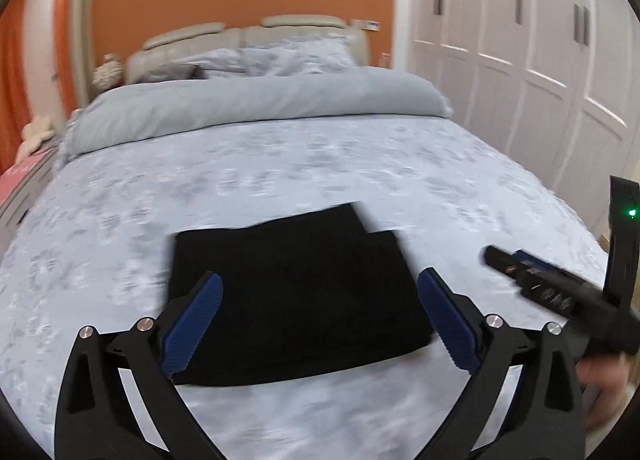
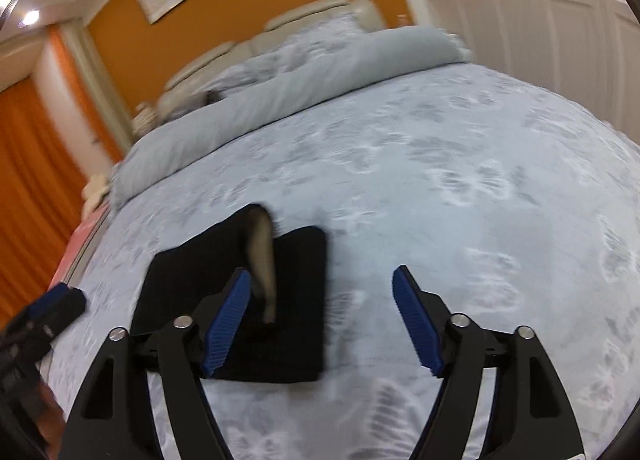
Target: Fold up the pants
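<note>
Both grippers, left gripper (image 1: 320,320) and right gripper (image 2: 322,324), gape empty; folded black fabric pants (image 1: 296,300) on patterned grey bed (image 1: 360,163) could unfold if snagged.

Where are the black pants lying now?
The folded black pants lie on the patterned bedspread near the foot of the bed, seen between the open left gripper's fingers; no gripper holds them.

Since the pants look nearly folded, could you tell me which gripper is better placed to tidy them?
Probably the left gripper: open, with the black pants centred between its fingers. The right gripper, also open, sits off to their side.
</note>
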`<state>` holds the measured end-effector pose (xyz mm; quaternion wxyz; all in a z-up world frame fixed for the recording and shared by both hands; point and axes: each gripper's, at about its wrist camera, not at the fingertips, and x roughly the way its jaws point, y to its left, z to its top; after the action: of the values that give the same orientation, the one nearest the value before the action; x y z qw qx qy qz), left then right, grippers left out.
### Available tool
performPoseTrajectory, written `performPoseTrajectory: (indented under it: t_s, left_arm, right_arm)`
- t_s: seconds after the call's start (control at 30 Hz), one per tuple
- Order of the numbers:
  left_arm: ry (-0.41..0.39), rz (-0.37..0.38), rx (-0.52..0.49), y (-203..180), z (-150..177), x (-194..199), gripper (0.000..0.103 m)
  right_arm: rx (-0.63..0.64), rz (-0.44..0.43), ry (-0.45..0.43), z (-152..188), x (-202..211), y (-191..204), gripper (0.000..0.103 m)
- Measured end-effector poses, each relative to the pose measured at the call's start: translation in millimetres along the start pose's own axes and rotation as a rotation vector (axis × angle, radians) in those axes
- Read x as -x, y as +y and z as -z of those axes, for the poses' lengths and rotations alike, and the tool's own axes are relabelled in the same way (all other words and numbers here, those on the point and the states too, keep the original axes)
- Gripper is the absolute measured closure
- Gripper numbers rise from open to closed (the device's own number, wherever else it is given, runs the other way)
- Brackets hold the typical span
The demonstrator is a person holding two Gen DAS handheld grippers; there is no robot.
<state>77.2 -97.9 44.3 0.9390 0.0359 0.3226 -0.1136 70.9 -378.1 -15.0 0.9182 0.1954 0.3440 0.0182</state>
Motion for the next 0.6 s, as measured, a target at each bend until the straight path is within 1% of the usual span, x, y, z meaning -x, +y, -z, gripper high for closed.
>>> performPoseTrajectory:
  t_s: [0.03,0.07,0.13,0.17,0.23,0.3,0.37,0.4,0.43,0.47,0.5,0.53,0.57,0.6]
  left_arm:
    - [0.004,-0.028,0.016,15.6,5.0,0.7,0.007]
    - [0.018,-0.065,0.048,42.3,12.0,-0.5,0.007]
    - [0.046,-0.099,0.112,81.9,28.3,-5.2,0.007]
    - [0.07,-0.113,0.163,109.0,42.0,-11.1,0.007]
    - [0.104,-0.115,0.231,138.0,56.3,-19.7,0.007]
    - [0.122,-0.098,0.319,166.6,72.7,-27.8,0.007]
    - [0.108,-0.08,0.384,185.2,81.2,-33.1,0.007]
    - [0.1,-0.075,0.397,188.7,82.8,-36.4,0.007]
    - [0.105,-0.07,0.39,190.7,84.1,-39.5,0.007]
    - [0.115,-0.061,0.369,190.6,83.4,-43.7,0.007]
    - [0.118,-0.055,0.349,189.6,82.2,-45.9,0.007]
    - [0.116,-0.064,0.329,189.4,82.3,-46.9,0.007]
    - [0.11,-0.077,0.321,190.9,83.2,-47.2,0.007]
    - [0.105,-0.078,0.315,191.7,83.8,-47.1,0.007]
  right_arm:
    - [0.027,-0.023,0.029,1.9,-8.7,9.0,0.028]
    - [0.048,-0.03,0.054,2.8,-17.5,15.7,0.028]
    - [0.082,-0.009,0.095,7.1,-38.9,29.2,0.028]
    - [0.097,0.002,0.107,8.9,-48.9,34.9,0.028]
    - [0.126,0.008,0.126,11.1,-68.8,47.5,0.028]
    - [0.122,0.0,0.144,11.0,-86.9,53.4,0.028]
    - [0.06,-0.017,0.187,12.5,-109.4,52.2,0.029]
    - [0.026,-0.034,0.213,13.7,-119.7,51.9,0.03]
    - [-0.007,-0.055,0.239,17.2,-131.4,52.6,0.041]
    - [-0.02,-0.063,0.255,19.5,-139.2,54.4,0.044]
    - [-0.022,-0.035,0.264,21.8,-146.6,58.2,0.046]
    - [-0.009,-0.015,0.251,21.9,-149.3,62.5,0.062]
    - [0.004,-0.012,0.235,20.9,-149.0,67.1,0.083]
    - [-0.007,-0.04,0.211,15.5,-142.2,72.3,0.089]
